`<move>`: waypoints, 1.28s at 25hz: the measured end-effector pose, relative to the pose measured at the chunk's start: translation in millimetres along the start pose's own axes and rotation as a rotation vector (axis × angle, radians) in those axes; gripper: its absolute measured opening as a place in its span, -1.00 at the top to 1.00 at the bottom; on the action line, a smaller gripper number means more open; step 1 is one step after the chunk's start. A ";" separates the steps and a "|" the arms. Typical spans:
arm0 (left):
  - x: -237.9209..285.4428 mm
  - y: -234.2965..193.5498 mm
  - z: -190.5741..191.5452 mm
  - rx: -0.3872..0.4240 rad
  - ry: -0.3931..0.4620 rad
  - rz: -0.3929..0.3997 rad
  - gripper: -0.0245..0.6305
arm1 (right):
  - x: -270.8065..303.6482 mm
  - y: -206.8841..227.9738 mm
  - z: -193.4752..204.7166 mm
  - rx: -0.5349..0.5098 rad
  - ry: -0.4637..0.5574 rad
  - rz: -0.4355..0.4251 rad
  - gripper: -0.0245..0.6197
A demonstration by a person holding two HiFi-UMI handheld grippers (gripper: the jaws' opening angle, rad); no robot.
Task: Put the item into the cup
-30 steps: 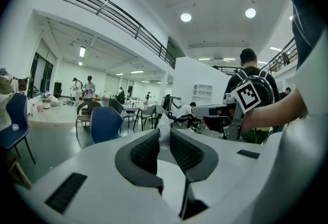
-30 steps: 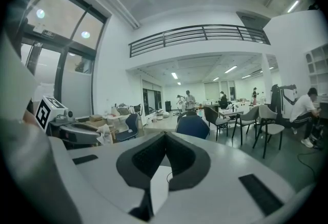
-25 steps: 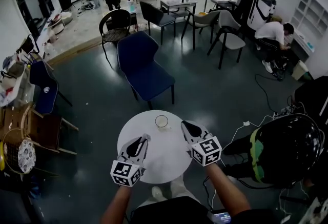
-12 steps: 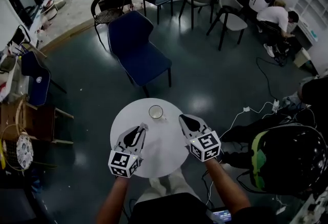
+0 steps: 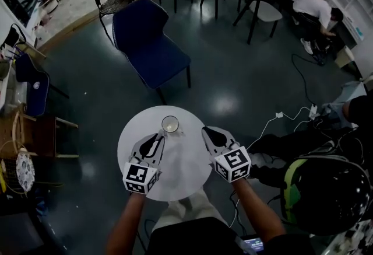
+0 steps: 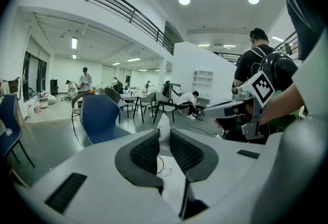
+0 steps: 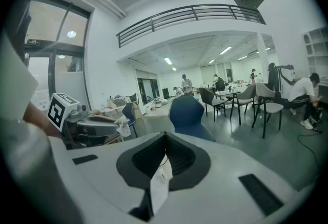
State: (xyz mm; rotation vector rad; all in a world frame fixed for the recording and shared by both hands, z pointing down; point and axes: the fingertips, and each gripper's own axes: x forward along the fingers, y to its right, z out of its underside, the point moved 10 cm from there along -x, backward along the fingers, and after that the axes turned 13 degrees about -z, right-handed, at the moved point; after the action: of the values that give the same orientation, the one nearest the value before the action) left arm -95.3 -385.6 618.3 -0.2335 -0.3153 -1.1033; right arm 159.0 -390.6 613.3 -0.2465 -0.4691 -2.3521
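The white crumpled item (image 6: 163,128) is pinched in the left gripper (image 5: 155,142), poised near the cup (image 5: 170,125) at its 1 o'clock on the round table (image 5: 182,161), seemingly for dropping in, while the right gripper (image 5: 210,133) is held closed and empty at the cup's 3 o'clock.

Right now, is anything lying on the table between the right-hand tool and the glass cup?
No. In the head view, only bare white table separates the right gripper from the cup.
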 end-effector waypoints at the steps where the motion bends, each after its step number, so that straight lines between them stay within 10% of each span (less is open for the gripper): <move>1: 7.9 1.3 0.2 0.007 -0.005 0.002 0.71 | 0.1 3.4 0.0 -0.001 0.000 -0.003 0.87; 32: 161.7 0.3 61.2 0.028 -0.132 -0.016 0.71 | 10.3 89.1 60.2 0.137 -0.063 -0.011 0.87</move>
State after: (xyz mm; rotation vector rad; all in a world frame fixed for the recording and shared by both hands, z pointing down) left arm -36.4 -499.8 733.9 -0.2796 -0.4503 -1.1012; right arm 215.3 -433.4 694.9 -0.2544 -0.6611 -2.3165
